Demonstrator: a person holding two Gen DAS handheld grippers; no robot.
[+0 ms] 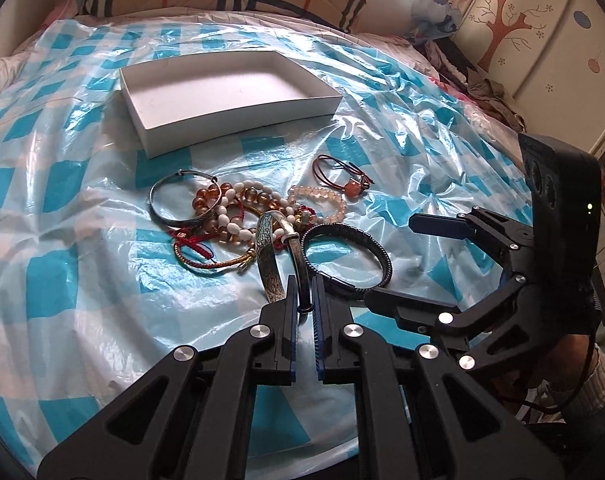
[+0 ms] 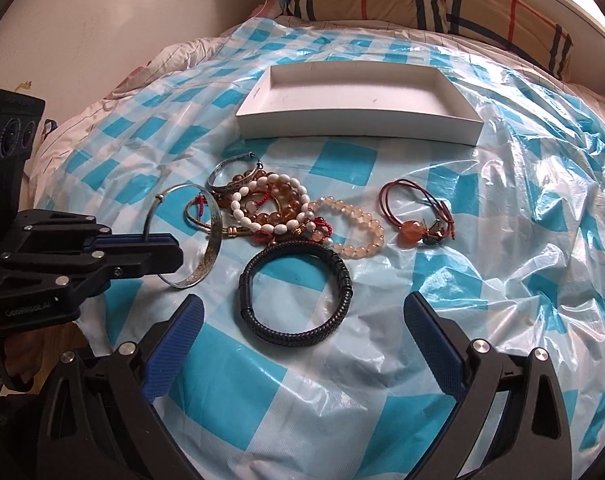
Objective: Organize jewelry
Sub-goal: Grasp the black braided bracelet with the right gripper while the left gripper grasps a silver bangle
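Two grippers: left gripper point(image 1: 303, 296) clamped on silver bangle point(image 1: 271, 256), right gripper point(image 2: 302, 316) apart around black bracelet point(image 2: 296, 292).

Jewelry pile point(image 2: 278, 212) on plastic sheet point(image 2: 502, 280), just before box point(image 2: 358, 124).

Two black grippers with blue pads

The left gripper point(image 1: 303, 300) and right gripper point(image 2: 302, 320) have black linkages, silver screws and ribbed blue pads point(image 2: 173, 338).
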